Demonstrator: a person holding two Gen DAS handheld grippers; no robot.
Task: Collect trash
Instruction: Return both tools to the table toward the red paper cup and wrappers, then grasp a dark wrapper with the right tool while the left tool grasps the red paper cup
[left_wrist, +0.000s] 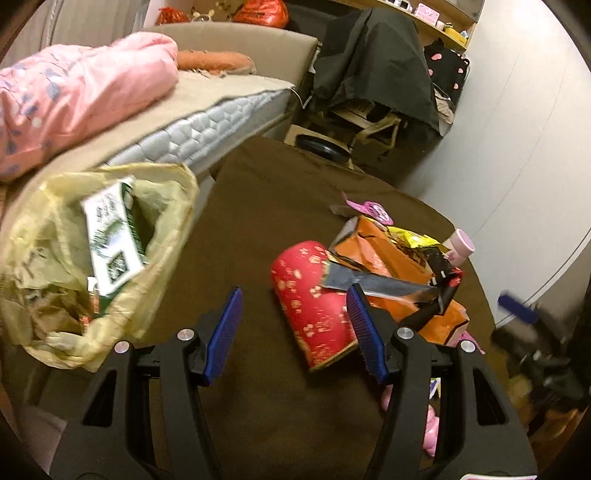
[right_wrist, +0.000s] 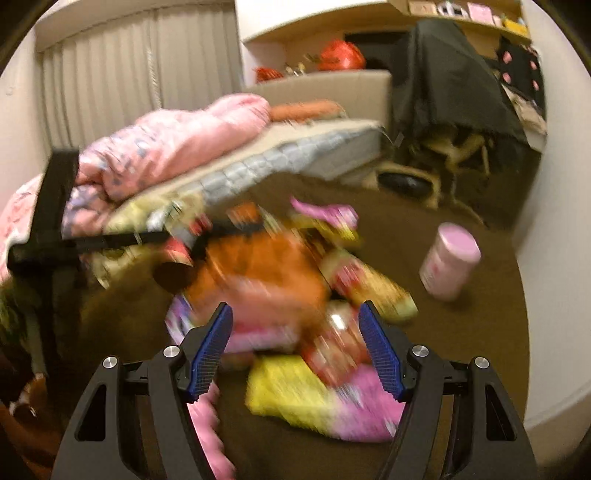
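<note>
A: Now, our left gripper (left_wrist: 293, 334) has its fingers spread and empty, the red tube (left_wrist: 314, 302) lying between them at twelve o'clock. We should straddle it across its width.

B: Agreed; our right gripper (right_wrist: 295, 347) gapes empty over the wrappers (right_wrist: 280, 280). The bag (left_wrist: 74, 258) waits at ten o'clock. The foil strip (left_wrist: 373, 282) overlaps the tube and may drag along.

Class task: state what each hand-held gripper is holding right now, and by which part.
Nothing is held. The left hand-held gripper and the right hand-held gripper both stand open, with empty jaws above the trash pile.
</note>
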